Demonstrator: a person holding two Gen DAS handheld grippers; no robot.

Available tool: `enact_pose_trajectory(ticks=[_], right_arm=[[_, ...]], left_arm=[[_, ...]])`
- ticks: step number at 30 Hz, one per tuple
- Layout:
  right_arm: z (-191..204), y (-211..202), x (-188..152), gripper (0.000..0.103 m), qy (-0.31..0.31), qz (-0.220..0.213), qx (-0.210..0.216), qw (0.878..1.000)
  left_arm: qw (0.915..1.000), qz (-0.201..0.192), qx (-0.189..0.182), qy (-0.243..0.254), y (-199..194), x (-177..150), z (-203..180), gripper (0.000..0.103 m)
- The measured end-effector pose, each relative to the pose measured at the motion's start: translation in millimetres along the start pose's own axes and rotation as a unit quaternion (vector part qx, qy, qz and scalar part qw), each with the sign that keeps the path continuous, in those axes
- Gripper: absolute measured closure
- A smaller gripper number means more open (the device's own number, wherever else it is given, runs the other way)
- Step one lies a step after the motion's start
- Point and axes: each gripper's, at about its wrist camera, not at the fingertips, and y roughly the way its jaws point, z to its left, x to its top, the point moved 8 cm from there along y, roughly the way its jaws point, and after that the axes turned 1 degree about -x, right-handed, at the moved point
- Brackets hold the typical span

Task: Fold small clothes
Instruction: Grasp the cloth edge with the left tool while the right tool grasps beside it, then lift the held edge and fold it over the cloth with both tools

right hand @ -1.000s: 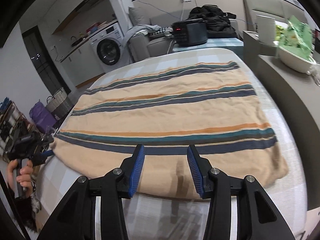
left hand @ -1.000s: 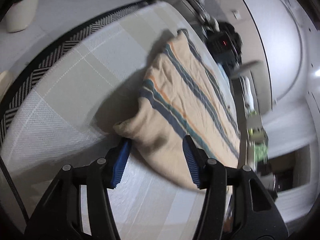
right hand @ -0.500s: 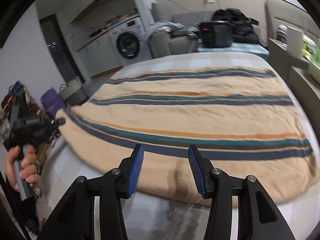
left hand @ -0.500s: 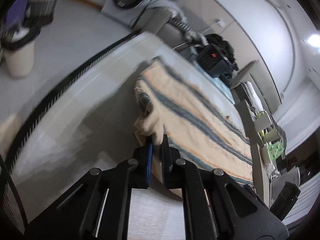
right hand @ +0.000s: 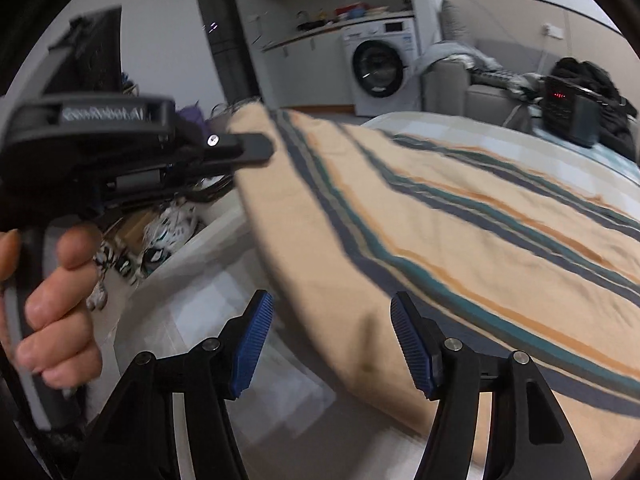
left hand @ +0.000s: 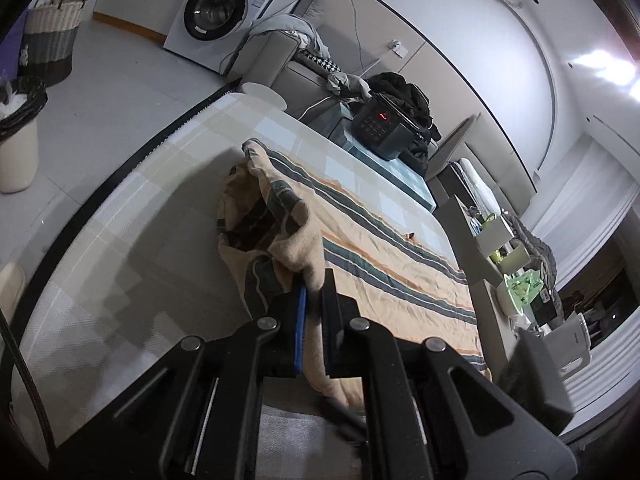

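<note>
A beige cloth (left hand: 380, 248) with blue, teal and orange stripes lies spread on the checked table (left hand: 160, 200). My left gripper (left hand: 314, 288) is shut on its near left corner and holds that corner lifted, so the edge bunches and hangs in folds. In the right wrist view the same cloth (right hand: 460, 216) slopes up to the left gripper (right hand: 256, 146), which a hand (right hand: 60, 300) holds. My right gripper (right hand: 332, 308) hovers low over the cloth's near edge. Its jaws are opening, and the blue pads (right hand: 252, 340) do not press the fabric between them.
A washing machine (left hand: 216, 12), a woven basket (left hand: 52, 36) and a white bin (left hand: 16, 148) stand on the floor to the left. A black appliance (left hand: 382, 126) with a red display sits beyond the table's far end. A cluttered shelf (left hand: 500, 248) runs along the right.
My left gripper closed on the cloth's corner and raised it off the table. My right gripper swung left along the near edge towards that corner, and its jaws widened.
</note>
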Motion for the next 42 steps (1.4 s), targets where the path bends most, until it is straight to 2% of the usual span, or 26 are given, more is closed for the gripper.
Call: enact_pose_trajectory(ticks=[2, 7, 8, 9, 11, 12, 14, 15, 17, 19, 20, 22, 25, 29, 38, 42], right_arm=[[8, 13, 4, 0.040, -0.008, 0.002, 0.007, 1.000], [18, 43, 18, 0.041, -0.019, -0.002, -0.012, 1.000], [17, 47, 21, 0.052, -0.017, -0.005, -0.021, 1.000], [16, 50, 23, 0.075, -0.013, -0.009, -0.029, 0.999], [13, 55, 29, 0.094, -0.003, -0.012, -0.044, 0.999], [9, 54, 31, 0.096, 0.012, -0.016, -0.038, 0.999], [0, 49, 36, 0.097, 0.042, -0.027, -0.032, 0.998], [-6, 47, 38, 0.097, 0.054, -0.032, -0.033, 0.997], [-13, 41, 44, 0.097, 0.070, -0.042, -0.030, 0.996], [-13, 36, 45, 0.097, 0.075, -0.046, -0.030, 0.996], [-13, 36, 46, 0.097, 0.076, -0.046, -0.027, 0.996], [-12, 37, 48, 0.097, 0.068, -0.044, -0.024, 0.996], [-3, 34, 40, 0.097, 0.063, -0.040, -0.017, 0.997], [-6, 32, 38, 0.097, 0.076, -0.042, -0.018, 0.996], [-41, 14, 48, 0.097, 0.180, -0.081, -0.006, 0.980], [-40, 10, 50, 0.097, 0.174, -0.083, -0.007, 0.981]], left_arm=[[0.9999, 0.002, -0.005, -0.008, -1, 0, 7, 0.099], [0.9993, 0.014, -0.020, -0.028, 1, -4, 21, 0.099], [0.9992, 0.016, -0.021, -0.029, 2, -4, 21, 0.099], [0.9991, 0.019, -0.023, -0.030, 3, -5, 24, 0.099], [0.9986, 0.030, -0.025, -0.035, 3, -8, 31, 0.099], [0.9979, 0.041, -0.022, -0.046, 3, -11, 37, 0.098], [0.9954, 0.066, -0.021, -0.066, 1, -16, 49, 0.087], [0.9942, 0.069, -0.027, -0.078, -3, -17, 55, 0.078], [0.9942, 0.058, -0.021, -0.088, -11, -16, 66, 0.066], [0.9941, 0.047, -0.023, -0.095, -17, -13, 78, 0.047], [0.9934, 0.045, -0.027, -0.102, -17, -13, 84, 0.045], [0.9891, 0.052, -0.040, -0.132, -11, -11, 98, 0.044], [0.9779, 0.069, -0.078, -0.181, 5, -9, 113, 0.044], [0.9658, 0.085, -0.121, -0.213, 21, -4, 119, 0.044], [0.9601, 0.098, -0.133, -0.226, 28, -15, 118, 0.042], [0.9557, 0.103, -0.145, -0.234, 42, -10, 115, 0.041]])
